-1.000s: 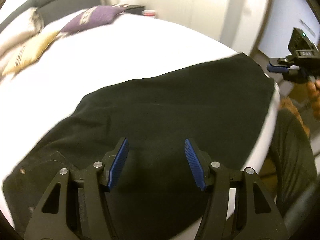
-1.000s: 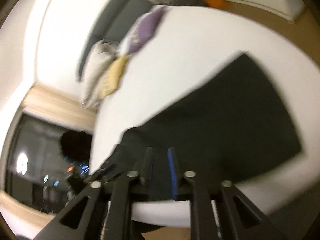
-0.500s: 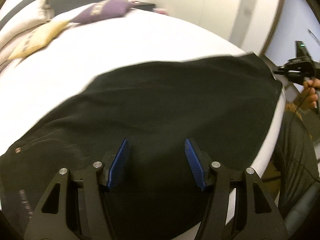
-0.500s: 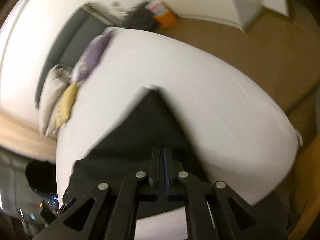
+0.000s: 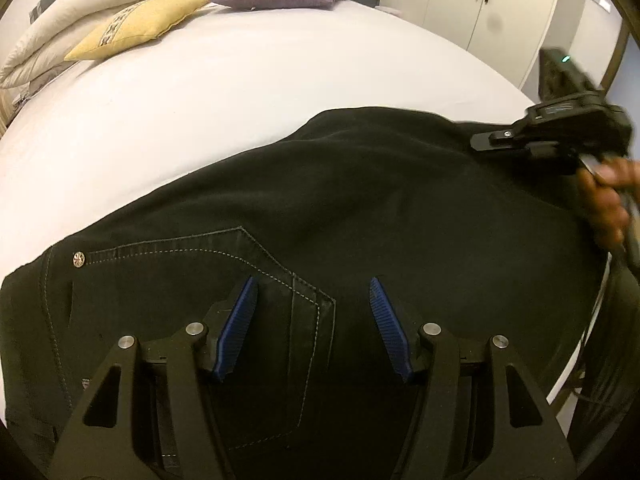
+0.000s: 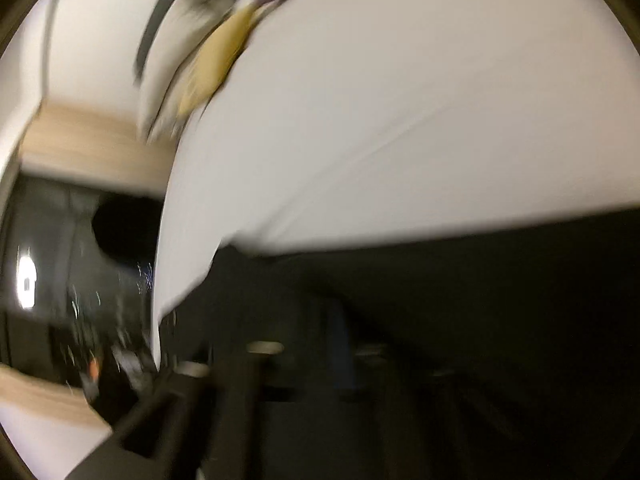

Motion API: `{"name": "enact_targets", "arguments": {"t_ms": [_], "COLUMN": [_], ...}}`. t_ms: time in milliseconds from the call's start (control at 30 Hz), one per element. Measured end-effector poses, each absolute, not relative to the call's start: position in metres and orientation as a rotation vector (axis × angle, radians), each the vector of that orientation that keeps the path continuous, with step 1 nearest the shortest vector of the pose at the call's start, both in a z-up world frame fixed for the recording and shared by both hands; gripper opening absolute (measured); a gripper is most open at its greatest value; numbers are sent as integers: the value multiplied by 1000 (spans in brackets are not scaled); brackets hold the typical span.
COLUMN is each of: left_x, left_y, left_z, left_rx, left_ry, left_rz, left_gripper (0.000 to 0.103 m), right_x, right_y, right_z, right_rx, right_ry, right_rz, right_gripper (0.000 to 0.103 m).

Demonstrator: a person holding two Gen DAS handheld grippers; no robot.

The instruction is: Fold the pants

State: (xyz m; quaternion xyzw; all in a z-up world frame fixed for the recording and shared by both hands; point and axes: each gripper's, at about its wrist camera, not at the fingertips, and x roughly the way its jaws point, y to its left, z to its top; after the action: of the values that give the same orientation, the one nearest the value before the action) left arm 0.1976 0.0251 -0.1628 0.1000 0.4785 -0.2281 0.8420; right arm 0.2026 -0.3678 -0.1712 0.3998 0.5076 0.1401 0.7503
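since a second ago my right gripper (image 5: 486, 142) has swung in over the pants' (image 5: 360, 208) upper-right end, clenched empty. my left gripper (image 5: 312, 326) hovers released at bottom centre over the pocket. pants lie on the bed (image 5: 240, 80); next, grab an edge and fold.

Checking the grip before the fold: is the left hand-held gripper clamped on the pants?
No, the left hand-held gripper hovers with its jaws apart above the black pants, nothing pinched between them.

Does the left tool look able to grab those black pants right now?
Probably yes. The left tool hangs open right over the pants near the stitched pocket, and nothing lies between them. The right tool is off at the far end.
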Motion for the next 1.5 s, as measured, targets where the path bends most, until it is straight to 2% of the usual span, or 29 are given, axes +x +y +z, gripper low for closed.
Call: {"name": "enact_targets", "arguments": {"t_ms": [133,167,200,300,333,367,433,467,567,600,633,700,767,900,967,1033,1100,1133,1167,1200,1233,1300,1333,1367,1433,1467,1500], "left_x": [193,192,190,195,196,201,207,211,219,218,213,203,198,191,191,198,200,199,199,199,199,185,181,173,169,164,160], "left_y": [28,29,31,40,45,54,69,81,116,125,135,148,157,161,162,169,176,178,178,175,173,164,159,146,116,95,75], "left_z": [-164,-161,-156,-143,-140,-138,-140,-143,-160,-165,-168,-170,-167,-147,-144,-154,-174,-175,-174,-170,-167,-151,-144,-137,-135,-137,-140], "left_rx": [206,203,191,166,163,161,149,141,122,103,69,29,0,-17,3,25,31,15,13,35,50,55,47,40,63,98,128], "left_ry": [1002,998,986,941,932,927,936,946,990,1004,1000,970,952,872,861,901,910,896,898,905,905,868,851,837,849,857,866], "left_rz": [-481,-480,-485,-456,-435,-397,-349,-311,-223,-209,-218,-229,-232,-213,-182,-134,-145,-151,-149,-135,-119,-99,-111,-133,-184,-212,-238], "left_gripper": [58,57,58,58,58,58,58,58,58,58,58,58,58,58,58,58,58,58,58,58,58,58,58,58,58,58,58], "right_x": [183,177,176,183,189,198,219,225,255,264,269,275,272,250,231,202,187,178,169,162,148,124,111,97,68,56,47], "right_y": [-435,-442,-441,-387,-363,-337,-270,-251,-197,-193,-204,-235,-264,-272,-255,-244,-234,-243,-265,-276,-302,-331,-344,-354,-370,-381,-398], "right_z": [-160,-153,-144,-112,-106,-102,-106,-112,-148,-158,-172,-182,-171,-142,-122,-123,-145,-154,-167,-169,-170,-161,-154,-146,-140,-145,-153], "right_rx": [914,935,931,877,858,834,785,761,678,665,719,846,792,836,795,743,723,722,766,792,832,872,896,922,929,913,909], "right_ry": [992,977,961,961,969,980,1047,1082,1198,1213,1222,1179,1124,1069,1035,1051,1111,1133,1125,1123,1105,1053,1000,948,890,879,872], "right_rz": [64,44,60,333,418,501,660,697,676,631,593,514,369,454,583,647,609,557,521,492,428,334,329,359,382,356,322], "right_gripper": [1,7,7,7,12,21,30,31,28,20,0,0,1,20,46,50,50,35,13,7,6,14,22,37,57,57,52]}}
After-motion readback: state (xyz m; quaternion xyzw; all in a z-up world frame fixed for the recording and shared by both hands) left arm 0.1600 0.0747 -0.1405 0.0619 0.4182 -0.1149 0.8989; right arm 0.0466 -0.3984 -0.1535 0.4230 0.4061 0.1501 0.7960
